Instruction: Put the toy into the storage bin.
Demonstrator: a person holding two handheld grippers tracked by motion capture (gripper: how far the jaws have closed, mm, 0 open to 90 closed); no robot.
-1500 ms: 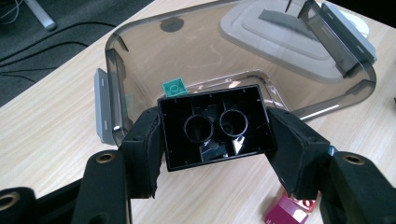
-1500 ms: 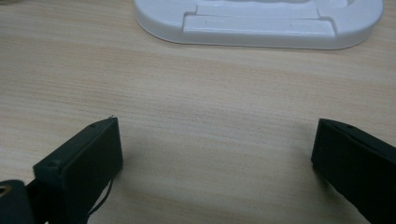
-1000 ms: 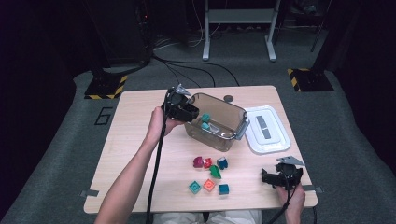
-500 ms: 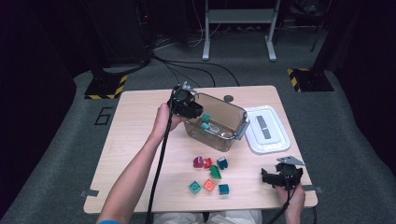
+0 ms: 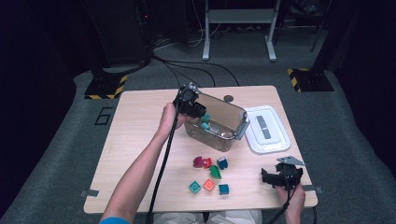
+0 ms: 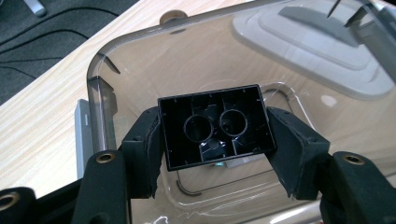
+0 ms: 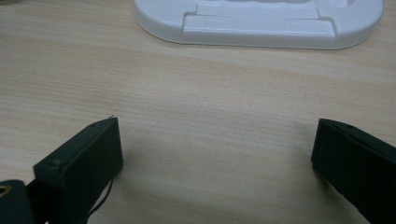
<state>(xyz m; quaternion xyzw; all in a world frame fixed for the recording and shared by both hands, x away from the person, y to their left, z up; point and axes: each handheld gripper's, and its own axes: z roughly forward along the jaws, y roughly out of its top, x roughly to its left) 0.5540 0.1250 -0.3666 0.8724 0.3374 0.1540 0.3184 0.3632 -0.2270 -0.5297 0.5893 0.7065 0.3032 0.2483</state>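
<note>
My left gripper [image 5: 201,115] is shut on a small brick [image 6: 212,126], whose dark hollow underside with two round tubes faces the left gripper view. It hangs at the left end of a clear plastic container [image 5: 222,122], just above the opening. A teal brick [image 5: 205,126] shows inside the container. My right gripper [image 5: 273,176] rests near the table's front right corner. Its jaws stand wide apart over bare wood [image 7: 215,158], with nothing between them.
A white lid [image 5: 267,128] lies flat to the right of the container, and its edge [image 7: 261,23] shows ahead of the right jaws. Several loose bricks lie in front of the container: red [image 5: 202,162], green [image 5: 215,171], orange [image 5: 208,185], teal [image 5: 224,189].
My left gripper has carried its brick a little to the right and down, over the container's left end. The right gripper has stayed where it was.
</note>
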